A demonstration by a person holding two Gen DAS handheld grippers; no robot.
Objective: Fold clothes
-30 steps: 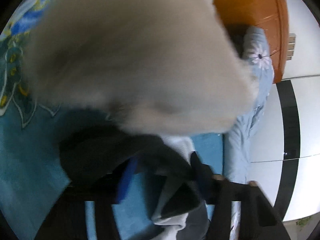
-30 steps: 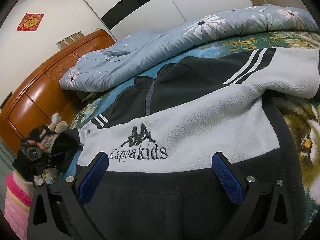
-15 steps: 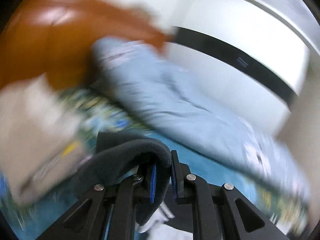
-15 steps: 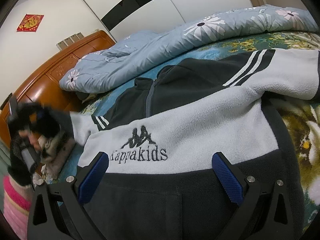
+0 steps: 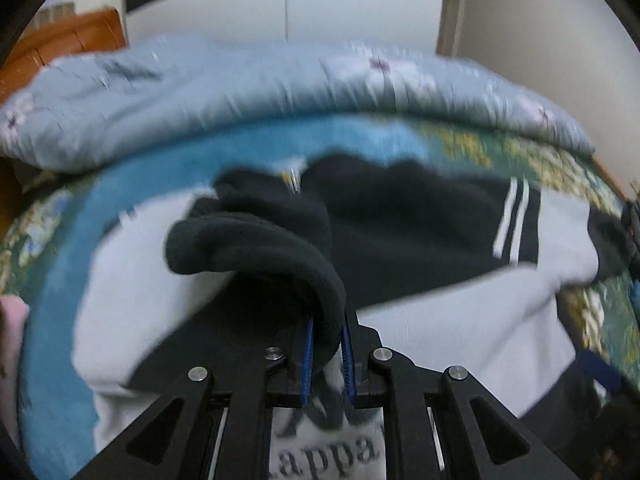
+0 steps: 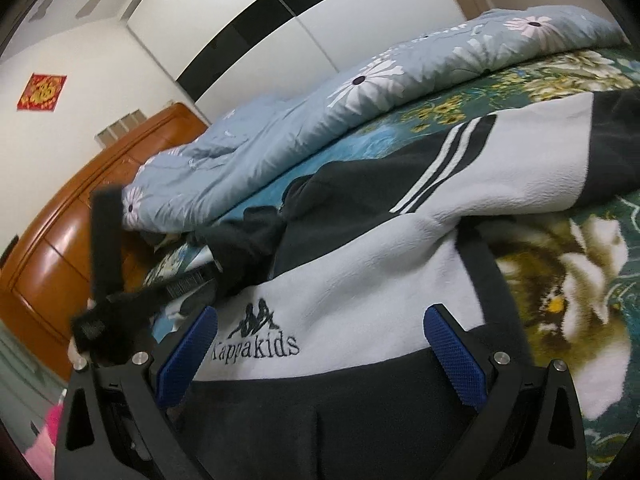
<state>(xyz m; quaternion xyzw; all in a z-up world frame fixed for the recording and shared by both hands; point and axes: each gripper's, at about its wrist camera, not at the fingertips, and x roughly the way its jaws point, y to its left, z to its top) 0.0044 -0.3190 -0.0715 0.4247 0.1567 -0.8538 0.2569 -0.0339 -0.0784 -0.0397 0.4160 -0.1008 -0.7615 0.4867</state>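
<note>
A black and pale grey fleece jacket [image 6: 360,280] with a Kappakids logo lies spread on the bed. My left gripper [image 5: 326,356] is shut on the black cuff of its sleeve [image 5: 256,248], folded over the jacket's chest [image 5: 460,320]. In the right wrist view the left gripper [image 6: 224,264] shows at the left, holding that dark sleeve [image 6: 248,240] above the jacket. My right gripper [image 6: 320,356] stands open low over the jacket's black hem, nothing between its blue pads [image 6: 456,360]. The other sleeve [image 6: 520,172], with white stripes, stretches to the right.
A light blue floral quilt [image 6: 360,92] is bunched along the far side of the bed. The bedspread [image 6: 560,280] is teal with large flowers. A wooden headboard [image 6: 48,248] stands at the left, white and black wardrobe doors [image 6: 280,8] behind. Something pink [image 6: 44,440] lies at lower left.
My left gripper has swung from the bed's head side over the jacket, carrying the black sleeve cuff across the chest. The right gripper stayed open over the hem, tilting a little.
</note>
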